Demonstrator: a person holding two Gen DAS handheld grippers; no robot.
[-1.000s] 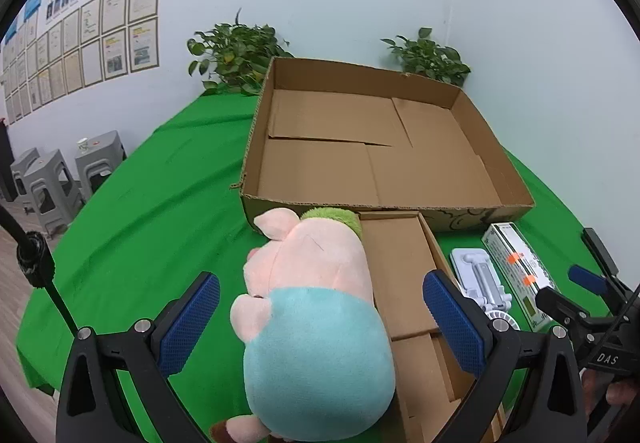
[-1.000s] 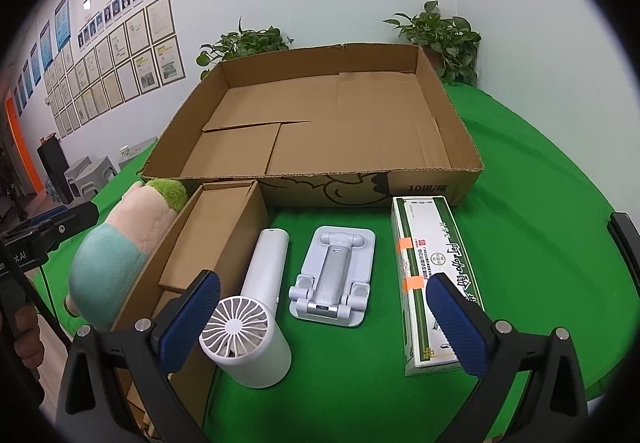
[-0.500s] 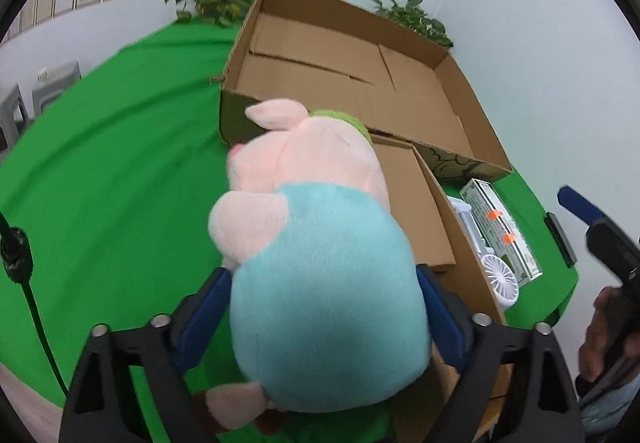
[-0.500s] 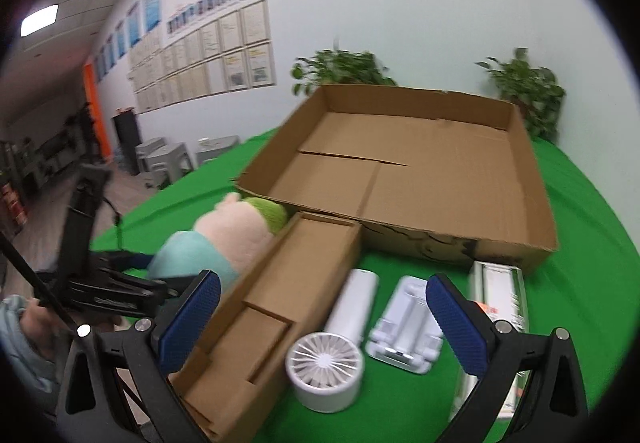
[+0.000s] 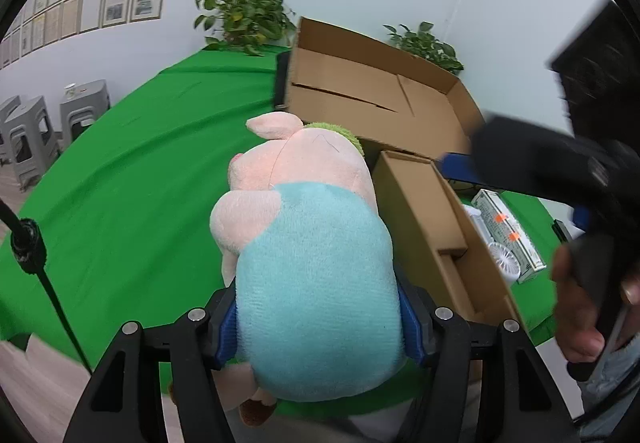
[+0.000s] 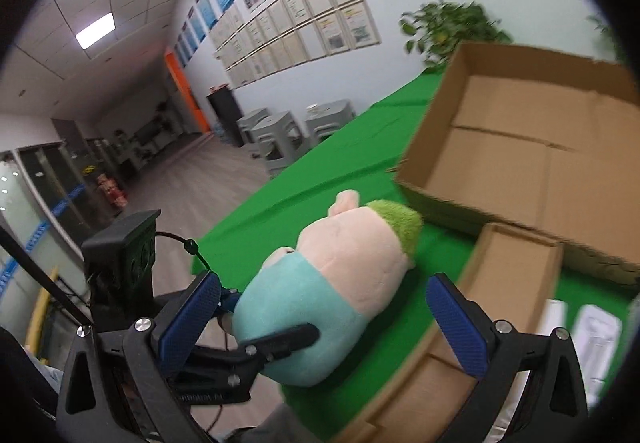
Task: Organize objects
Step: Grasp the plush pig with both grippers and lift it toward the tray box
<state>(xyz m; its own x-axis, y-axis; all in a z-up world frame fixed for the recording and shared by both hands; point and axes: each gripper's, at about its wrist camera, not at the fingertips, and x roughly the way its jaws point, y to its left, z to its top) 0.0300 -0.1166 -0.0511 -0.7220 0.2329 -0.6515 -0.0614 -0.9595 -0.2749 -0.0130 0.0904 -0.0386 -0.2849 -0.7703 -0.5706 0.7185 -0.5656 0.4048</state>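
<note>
While the left tongs (image 5: 320, 327) have just been closing, their blue pads now press both flanks of the plush pig (image 5: 308, 263), so it's gripped at its teal rear, lying on the desk (image 5: 120, 171) just left of the narrow box (image 5: 424, 219). Right tongs (image 6: 320, 317) stand wide, nothing between them, aimed toward the pig and the other tool.

Progress: barely started, by my read. The big box (image 6: 520, 147) is bare inside; narrow box also looks to hold nothing. The pig is gripped but not lifted. Fan (image 5: 506, 261), carton (image 5: 506, 225) with orange tape and a white item beside them, mostly hidden, wait on the desk right of the narrow box. All of it is left to put away, probably into the boxes.

Surface: green cloth over the desk, boxes near the far edge. Room: white walls with framed papers (image 6: 304, 39), two plants (image 5: 244, 19) behind the big box, grey stools (image 6: 288, 135), wood-look floor, ceiling lights. A person's hand (image 5: 576, 307) grips the right tool's handle.
</note>
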